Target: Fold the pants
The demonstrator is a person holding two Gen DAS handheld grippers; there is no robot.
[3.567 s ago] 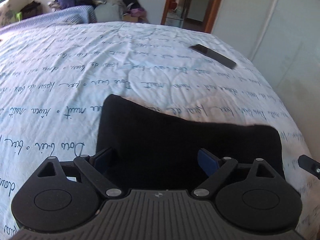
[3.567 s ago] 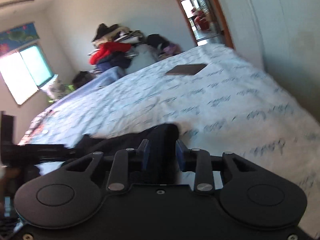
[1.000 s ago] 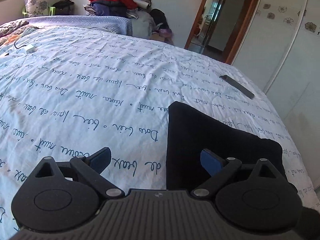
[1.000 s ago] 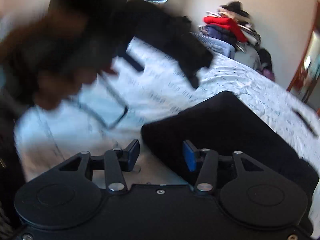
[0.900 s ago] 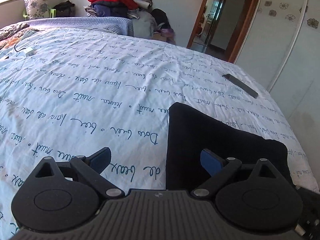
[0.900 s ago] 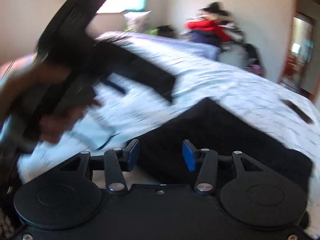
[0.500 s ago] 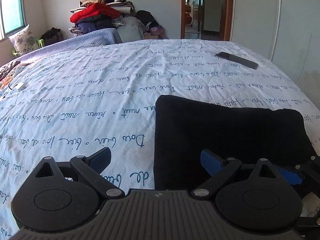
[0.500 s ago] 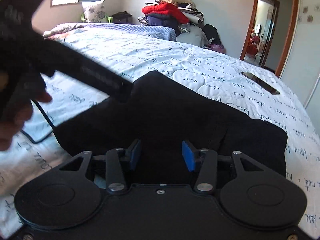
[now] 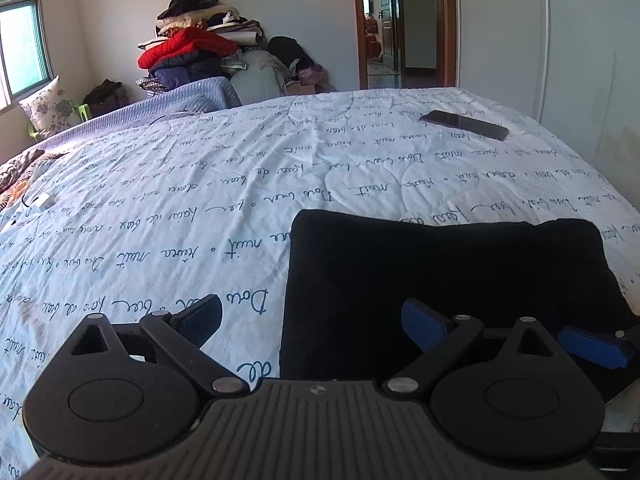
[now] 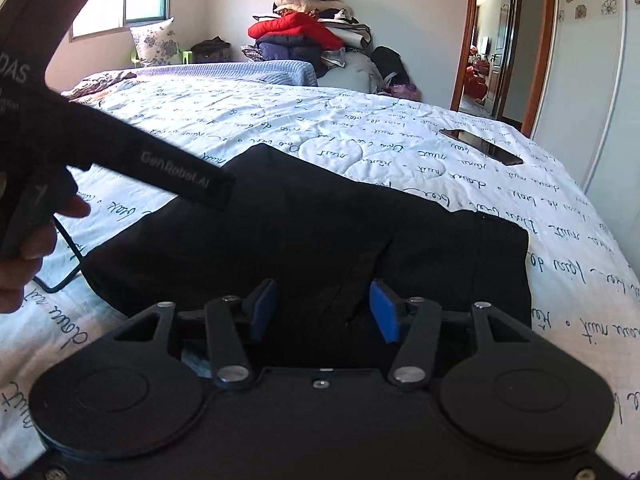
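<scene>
The black pants (image 9: 440, 264) lie folded into a flat rectangle on the bed (image 9: 200, 208). My left gripper (image 9: 312, 316) is wide open low over their near left edge, one finger over the sheet and the other over the cloth, gripping nothing. My right gripper (image 10: 324, 308) hovers just above the near edge of the pants (image 10: 320, 232). Its jaws are opening; black cloth lies below and between the pads, which do not press on it. One blue pad of the right gripper (image 9: 592, 346) shows at the left view's right edge. The left gripper's body (image 10: 120, 152) and a hand (image 10: 24, 248) fill the right view's left side.
A dark phone (image 9: 464, 125) lies on the far right of the bed, also seen as the phone (image 10: 480, 146) in the right view. A pile of clothes (image 9: 192, 52) stands beyond the bed's far edge. A wardrobe wall (image 9: 580, 60) runs along the right.
Both views have rolled to level. The right gripper, shut on a bunch of the pants at first, has let go and now stands over their near edge, jaws slightly wider. The left gripper stayed open.
</scene>
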